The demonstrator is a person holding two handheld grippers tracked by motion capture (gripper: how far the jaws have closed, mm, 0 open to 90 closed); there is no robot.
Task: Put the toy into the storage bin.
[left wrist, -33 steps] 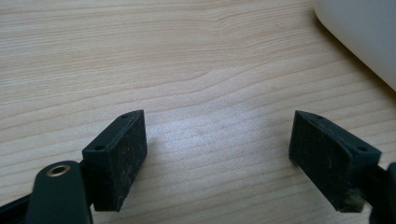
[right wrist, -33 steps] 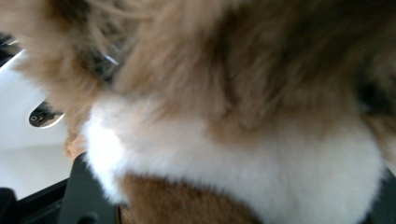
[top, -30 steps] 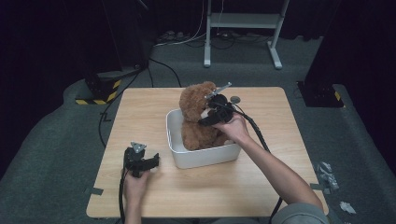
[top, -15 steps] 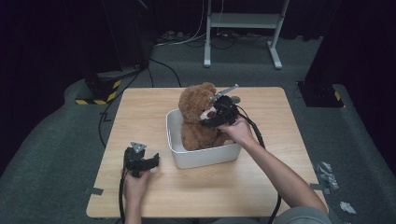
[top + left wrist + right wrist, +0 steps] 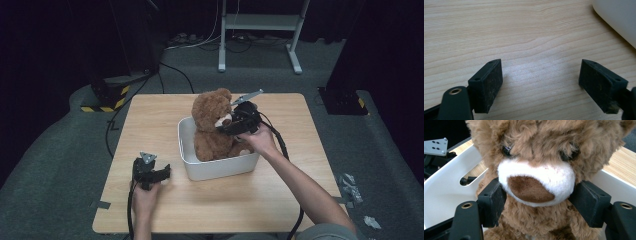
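Setting: a lab or recording studio, not a home. A lone wooden bench (image 5: 150, 125) is standing on grey carpet (image 5: 60, 165), with black curtains (image 5: 45, 40) hanging round it. Black cables (image 5: 172, 70) are trailing over the floor, a grey metal stand (image 5: 260, 30) is standing behind, and a base with yellow-black hazard tape (image 5: 102, 97) is sitting at the left.

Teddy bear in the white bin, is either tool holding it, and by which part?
The right tool grips the teddy bear by its white muzzle, jaws on either side. The left tool holds nothing.
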